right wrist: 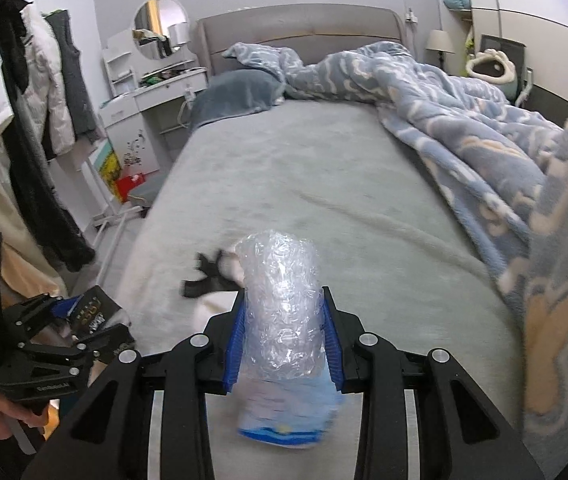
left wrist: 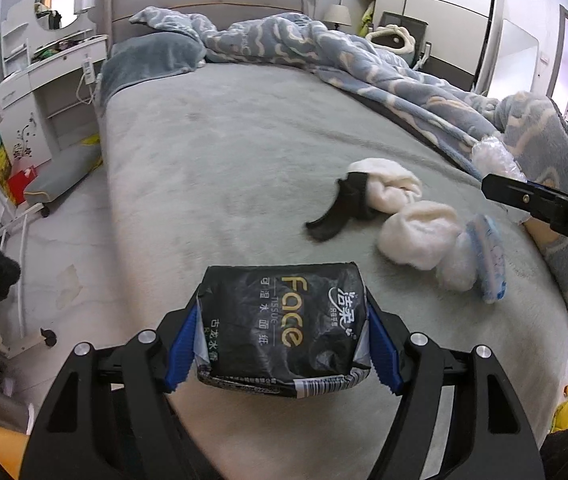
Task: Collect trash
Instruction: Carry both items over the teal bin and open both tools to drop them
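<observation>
Left wrist view: left gripper clamps black crinkled plastic tissue pack above grey bed. White sock bundles, blue-white wrapper remain.

Right wrist view: right gripper squeezes clear crumpled plastic bag. Both pieces lifted, bin unseen.

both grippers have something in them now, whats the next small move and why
Probably lift both grippers clear of the bed and carry the loads off toward a bin, which is not in view. The left gripper is clamped on the black tissue pack, and the right gripper on the crinkled clear wrapper, so neither can take the white socks left on the bed.
</observation>
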Action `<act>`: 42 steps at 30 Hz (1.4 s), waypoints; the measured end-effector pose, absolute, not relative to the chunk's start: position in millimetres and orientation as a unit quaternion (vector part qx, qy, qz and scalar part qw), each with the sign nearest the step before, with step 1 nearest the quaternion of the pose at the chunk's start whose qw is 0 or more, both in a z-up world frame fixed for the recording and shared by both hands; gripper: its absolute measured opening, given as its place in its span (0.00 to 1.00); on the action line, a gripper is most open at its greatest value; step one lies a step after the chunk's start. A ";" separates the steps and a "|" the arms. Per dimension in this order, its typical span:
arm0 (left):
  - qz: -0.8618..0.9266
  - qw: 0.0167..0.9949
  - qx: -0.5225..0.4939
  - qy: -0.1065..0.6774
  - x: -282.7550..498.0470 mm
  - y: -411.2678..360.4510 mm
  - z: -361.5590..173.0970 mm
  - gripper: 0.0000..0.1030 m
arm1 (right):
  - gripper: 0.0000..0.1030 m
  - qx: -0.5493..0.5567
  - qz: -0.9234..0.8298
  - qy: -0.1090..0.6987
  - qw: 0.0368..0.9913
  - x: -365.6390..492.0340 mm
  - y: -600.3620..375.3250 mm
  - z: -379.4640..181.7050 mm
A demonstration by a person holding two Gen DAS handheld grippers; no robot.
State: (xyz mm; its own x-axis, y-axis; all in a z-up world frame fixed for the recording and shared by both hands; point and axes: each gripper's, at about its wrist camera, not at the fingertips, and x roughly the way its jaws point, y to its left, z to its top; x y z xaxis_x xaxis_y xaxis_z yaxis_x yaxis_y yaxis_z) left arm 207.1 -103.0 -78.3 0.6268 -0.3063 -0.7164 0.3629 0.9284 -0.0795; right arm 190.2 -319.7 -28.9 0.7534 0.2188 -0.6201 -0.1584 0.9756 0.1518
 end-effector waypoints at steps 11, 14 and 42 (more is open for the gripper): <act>-0.147 0.900 0.034 0.408 194.3 -35.0 -85.4 0.72 | 0.34 0.031 0.153 0.337 0.929 186.0 -244.3 -26.8; -0.133 0.897 0.036 0.420 191.5 -16.2 -92.2 0.72 | 0.34 0.027 0.168 0.339 0.925 186.0 -222.2 -26.7; -0.063 0.809 0.007 0.585 183.2 126.0 -169.3 0.75 | 0.34 -0.043 0.276 0.423 0.862 199.8 -35.2 -71.2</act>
